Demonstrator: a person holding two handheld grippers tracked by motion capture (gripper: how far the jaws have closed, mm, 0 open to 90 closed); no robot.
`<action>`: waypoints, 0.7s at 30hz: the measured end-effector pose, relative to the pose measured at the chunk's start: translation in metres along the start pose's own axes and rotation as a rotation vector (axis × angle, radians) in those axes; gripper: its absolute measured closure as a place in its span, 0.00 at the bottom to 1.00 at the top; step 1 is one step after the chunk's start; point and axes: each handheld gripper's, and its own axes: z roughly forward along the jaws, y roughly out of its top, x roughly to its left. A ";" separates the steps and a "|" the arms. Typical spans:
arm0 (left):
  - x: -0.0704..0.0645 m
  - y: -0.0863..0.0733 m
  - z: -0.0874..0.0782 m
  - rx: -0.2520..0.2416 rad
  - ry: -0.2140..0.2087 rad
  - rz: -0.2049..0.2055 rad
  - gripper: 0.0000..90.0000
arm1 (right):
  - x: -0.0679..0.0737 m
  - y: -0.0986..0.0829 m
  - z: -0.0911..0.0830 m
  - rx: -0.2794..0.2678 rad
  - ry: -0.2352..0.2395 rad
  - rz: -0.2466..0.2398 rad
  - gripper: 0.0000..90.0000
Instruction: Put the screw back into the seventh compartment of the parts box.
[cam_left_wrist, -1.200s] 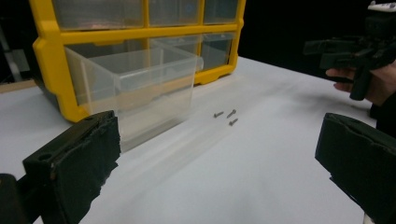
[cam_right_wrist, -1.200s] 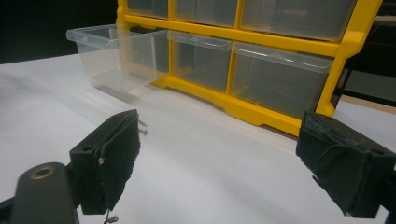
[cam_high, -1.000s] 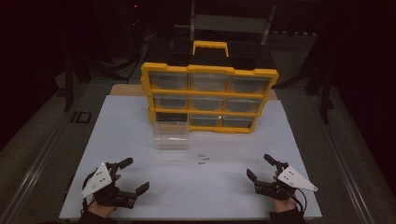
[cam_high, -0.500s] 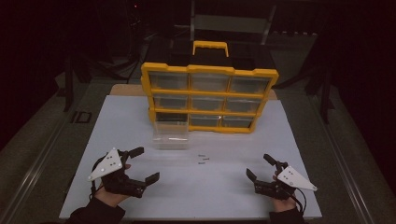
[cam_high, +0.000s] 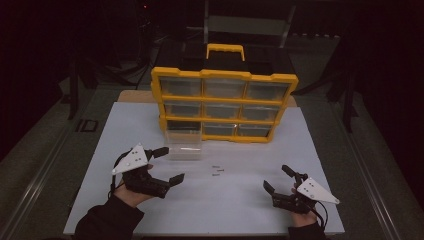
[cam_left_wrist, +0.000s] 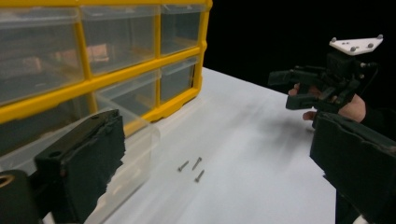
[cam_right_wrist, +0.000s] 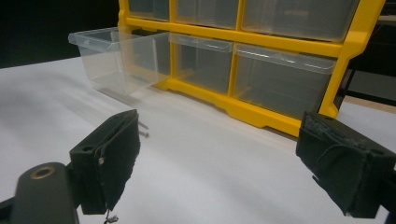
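- Left gripper (cam_high: 166, 164) has advanced toward the screws (cam_high: 216, 170) (jaws apart).
- Right gripper (cam_high: 278, 179): jaws apart.
- Risk: small screws may scatter under a careless pinch.

Organizer (cam_high: 225, 76): yellow plastic frame, smooth, slight gloss; handle (cam_high: 225, 50) same yellow plastic. Drawers in it clear plastic, glossy w/ faint reflections. Pulled-out drawer (cam_right_wrist: 119, 56) also clear plastic, thin-walled, shiny at rim. Screws (cam_left_wrist: 192, 168): small, grey metal, dull sheen. Table top (cam_high: 240, 210): white, matt, smooth. Left gripper (cam_high: 166, 164) & right gripper (cam_high: 278, 178): black matt bodies, prob. plastic; jaw pads (cam_right_wrist: 112, 163) rough black foam/rubber-like, edges frayed. Top plates (cam_high: 131, 159) pale grey, flat, matt. Brass-coloured metal insert (cam_right_wrist: 43, 173) near right jaw base.
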 end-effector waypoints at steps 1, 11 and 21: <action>0.001 0.003 0.003 0.004 0.004 0.004 0.05 | 0.000 0.000 0.000 0.000 0.001 0.000 0.15; 0.009 0.015 0.040 0.055 -0.027 0.042 0.16 | 0.000 0.000 0.000 0.001 0.009 0.002 0.15; 0.012 0.018 0.078 0.118 -0.041 0.076 0.27 | 0.000 0.000 0.000 0.003 0.014 0.000 0.15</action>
